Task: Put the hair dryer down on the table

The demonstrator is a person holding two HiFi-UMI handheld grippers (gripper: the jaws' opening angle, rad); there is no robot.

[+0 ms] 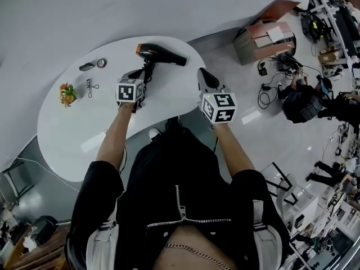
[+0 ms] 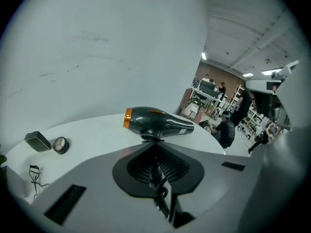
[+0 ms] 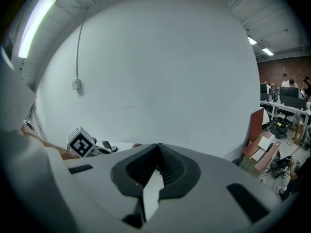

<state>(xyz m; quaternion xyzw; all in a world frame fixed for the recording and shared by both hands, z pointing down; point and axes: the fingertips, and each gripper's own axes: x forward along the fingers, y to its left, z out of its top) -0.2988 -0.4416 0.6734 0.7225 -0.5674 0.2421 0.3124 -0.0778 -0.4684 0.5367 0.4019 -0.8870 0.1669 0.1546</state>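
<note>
White curved table [image 1: 62,134], open office behind | hair dryer [image 1: 161,54] upright over far side, handle pinched in closed left gripper [image 1: 145,75] | right gripper [image 1: 206,79] closed, empty | judged top-heavy, rigid slick plastic; grip handle close under barrel, mind cord [image 2: 163,198].

the hair dryer [image 2: 158,123] is glossy dark plastic, the table [image 1: 62,134] smooth and white.

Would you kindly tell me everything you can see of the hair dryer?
The hair dryer is dark grey and glossy, plastic by its look, with an orange ring at its rear end. Its barrel lies level over the white table, nozzle toward the person's right. The handle points down into the tongs of the left gripper, which are shut on it. Nothing else visibly touches it.
</note>
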